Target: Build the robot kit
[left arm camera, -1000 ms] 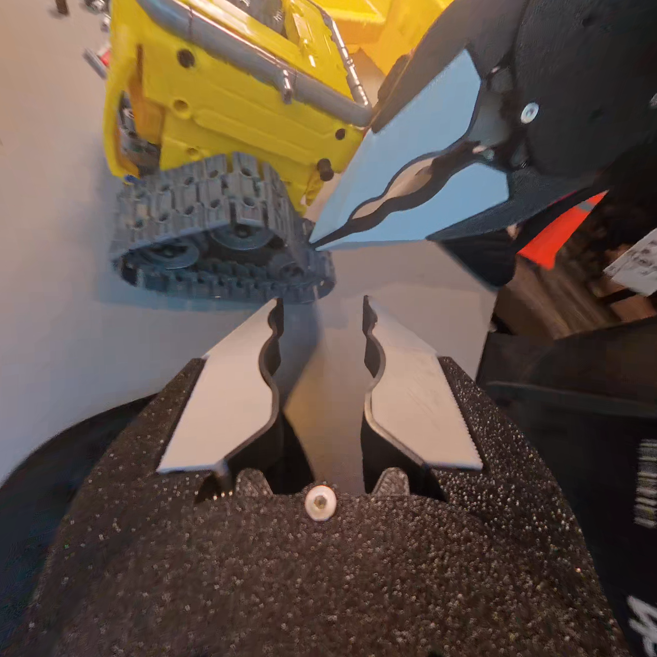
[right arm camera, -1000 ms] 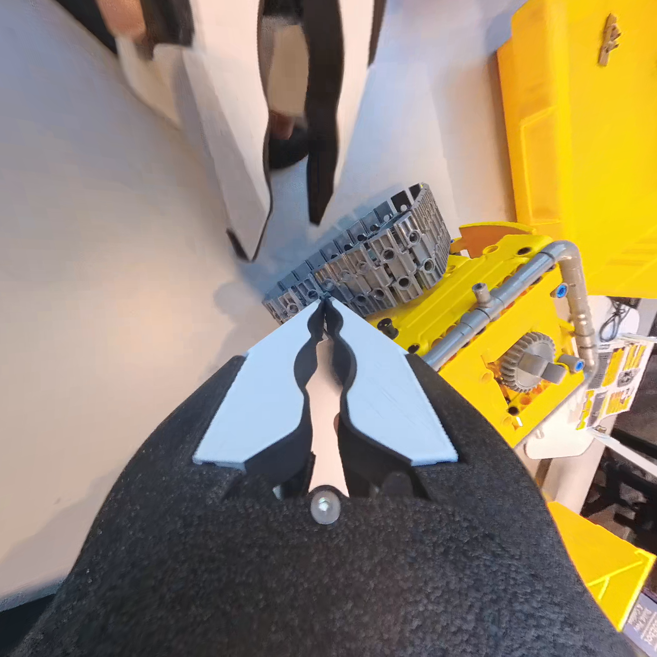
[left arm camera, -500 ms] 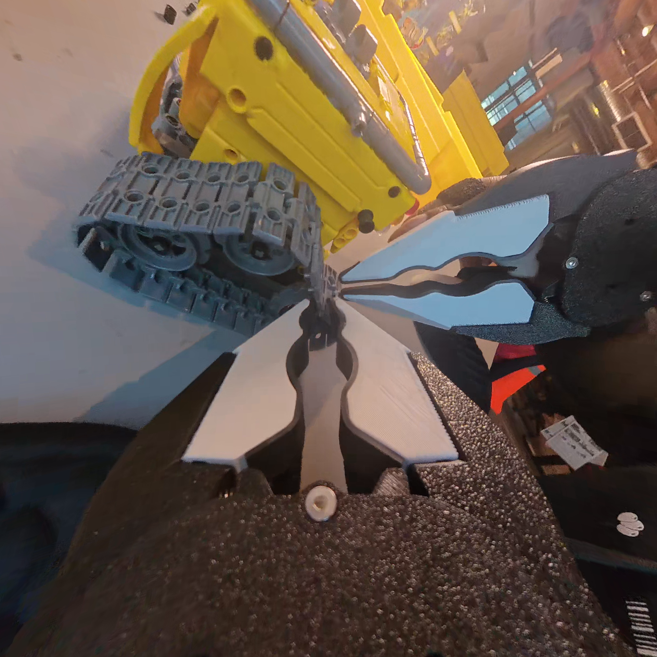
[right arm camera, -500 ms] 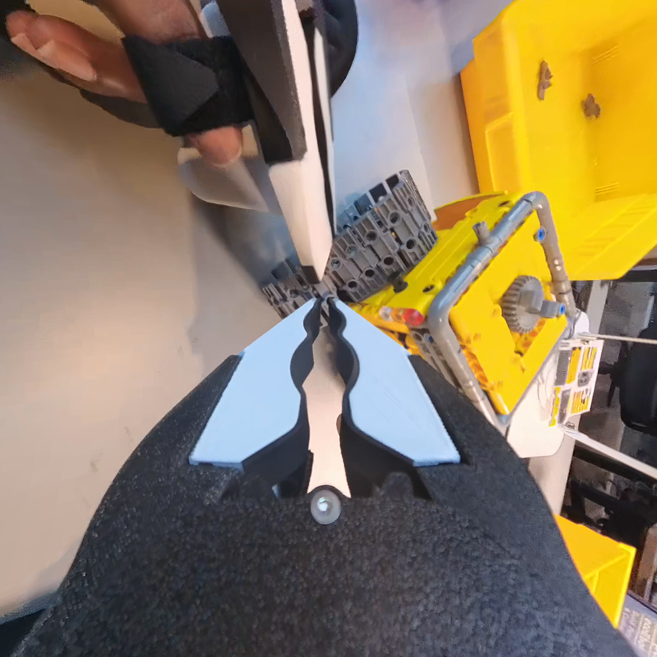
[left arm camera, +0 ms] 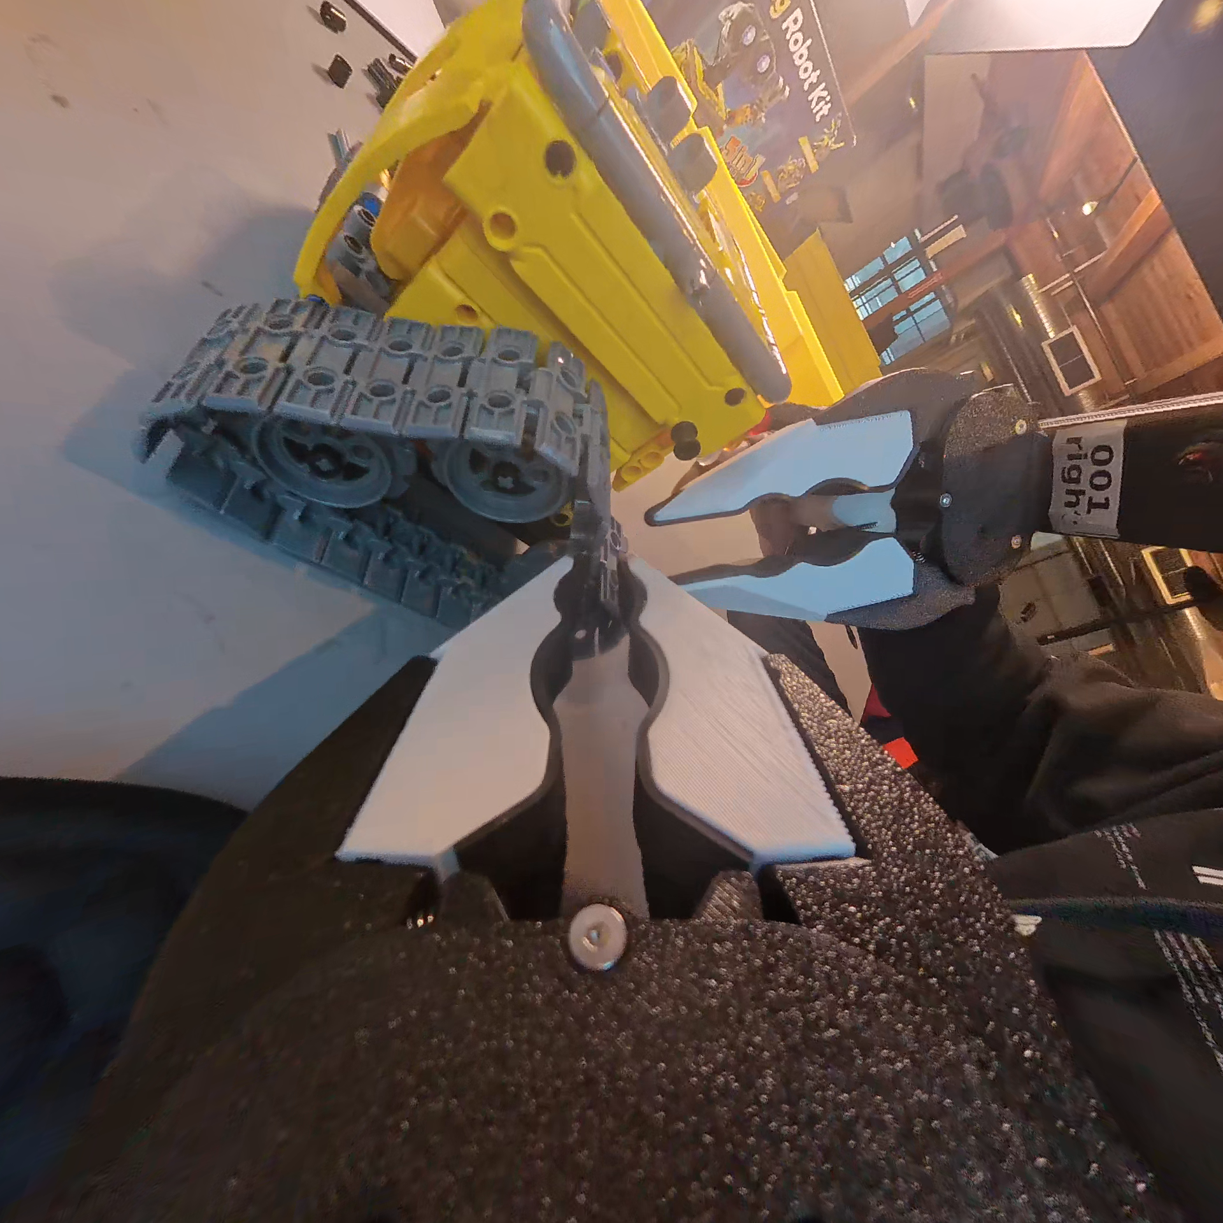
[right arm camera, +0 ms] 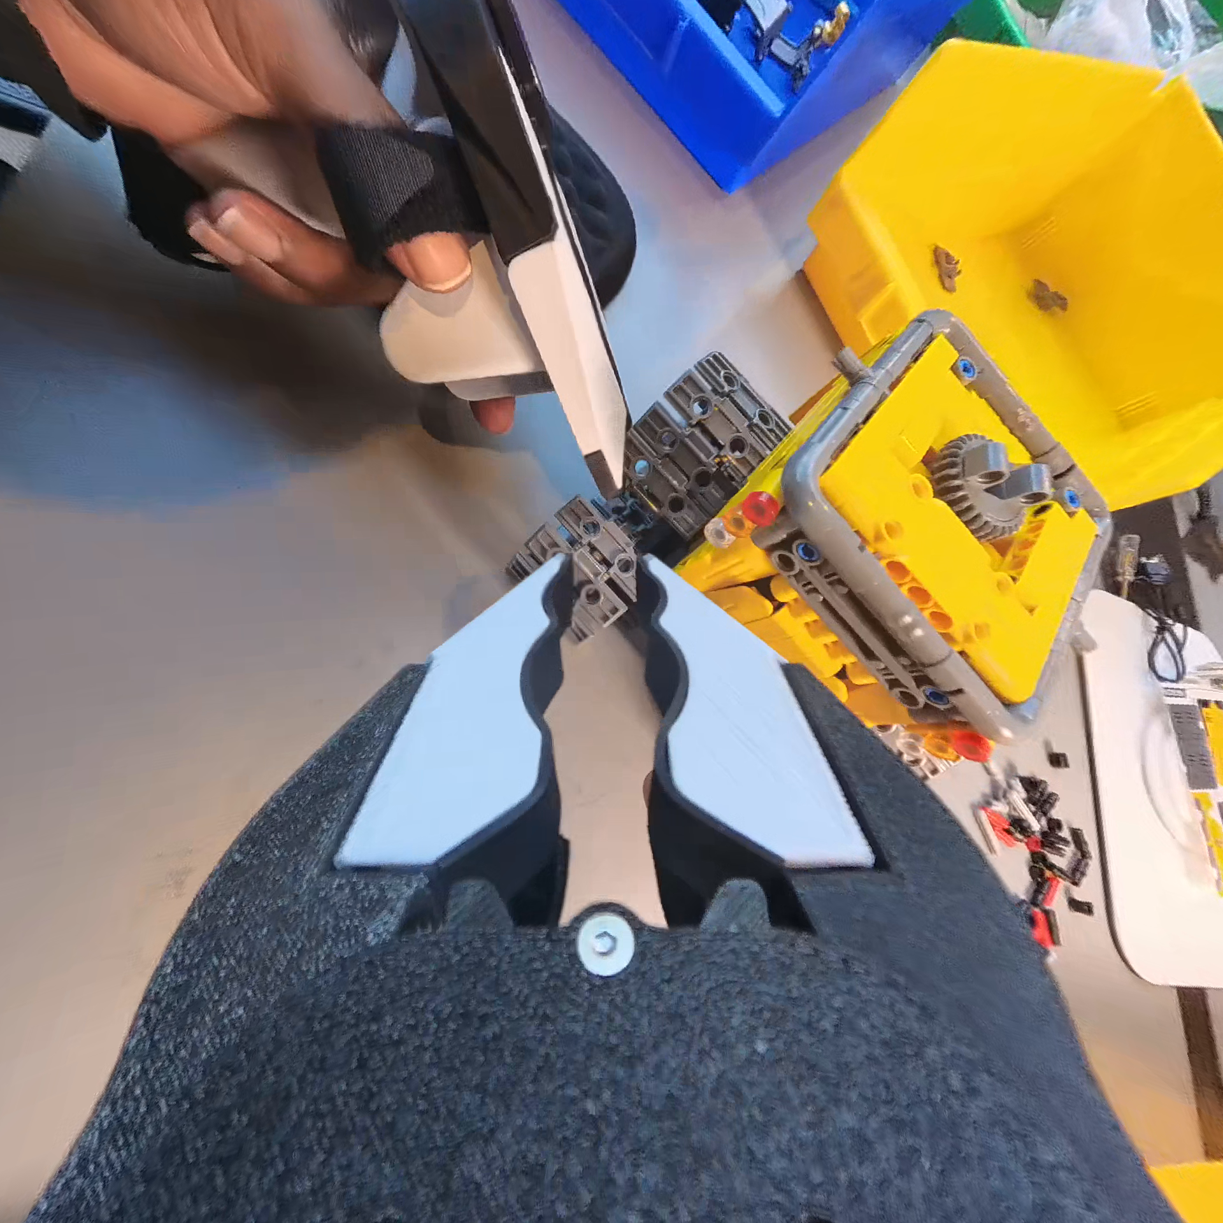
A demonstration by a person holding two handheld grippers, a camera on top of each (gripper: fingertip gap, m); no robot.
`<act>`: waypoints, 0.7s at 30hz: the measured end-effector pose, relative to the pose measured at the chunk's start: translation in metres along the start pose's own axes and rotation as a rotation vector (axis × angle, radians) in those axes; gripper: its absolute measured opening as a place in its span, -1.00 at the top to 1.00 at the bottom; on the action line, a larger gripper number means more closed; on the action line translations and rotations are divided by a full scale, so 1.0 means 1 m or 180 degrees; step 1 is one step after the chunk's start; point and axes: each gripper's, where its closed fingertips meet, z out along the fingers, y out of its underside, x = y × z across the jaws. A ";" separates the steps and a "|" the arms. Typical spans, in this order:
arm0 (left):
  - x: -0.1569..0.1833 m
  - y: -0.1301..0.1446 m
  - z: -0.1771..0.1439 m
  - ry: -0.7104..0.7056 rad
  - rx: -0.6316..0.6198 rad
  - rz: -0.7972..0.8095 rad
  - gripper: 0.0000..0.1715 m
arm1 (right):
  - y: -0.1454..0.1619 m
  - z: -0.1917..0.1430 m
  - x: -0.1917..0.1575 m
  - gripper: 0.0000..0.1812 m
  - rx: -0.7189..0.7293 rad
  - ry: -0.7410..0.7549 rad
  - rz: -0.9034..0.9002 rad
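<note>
L gripper (left arm camera: 599,576) jaws clamp the grey track (left arm camera: 370,423) end, which runs off up-left under the yellow model (left arm camera: 582,265). R gripper (right arm camera: 599,582) jaws parted around same end, apparently not clamping it.

Right gripper (left arm camera: 668,549) jaws parted since 0.5 s ago. Left gripper (left arm camera: 599,569), open 1.0 s ago, now clamps grey track (left arm camera: 370,410) end link.

We count two grippers (left arm camera: 599,562) (right arm camera: 599,569), one yellow brick vehicle (right arm camera: 926,529) with one grey track (left arm camera: 370,410) and two track wheels (left arm camera: 317,456), one yellow bin (right arm camera: 1059,218) at upper right, one blue bin (right arm camera: 741,86) at the top.
</note>
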 end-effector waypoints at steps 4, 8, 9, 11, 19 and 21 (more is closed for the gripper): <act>-0.002 0.002 -0.002 -0.0038 -0.0046 0.0052 0.98 | 0.005 0.006 -0.008 0.46 -0.0171 -0.0122 0.0327; 0.001 0.004 -0.002 -0.0009 -0.0074 0.0091 0.98 | 0.002 0.012 -0.013 0.35 -0.0118 0.0021 0.0958; 0.002 0.005 -0.001 0.0018 -0.0064 0.0063 0.98 | 0.002 0.012 -0.012 0.36 -0.0103 0.0158 0.1026; 0.004 0.007 0.000 0.0073 -0.0057 0.0015 0.98 | 0.005 0.010 -0.010 0.35 -0.0119 0.0414 0.1179; 0.005 0.010 0.002 0.0180 -0.0058 -0.0079 0.98 | 0.013 0.016 -0.007 0.53 0.0103 0.0826 0.1672; 0.004 0.009 -0.001 0.0173 -0.0049 -0.0101 0.93 | 0.013 0.016 -0.007 0.54 0.0149 0.0811 0.1705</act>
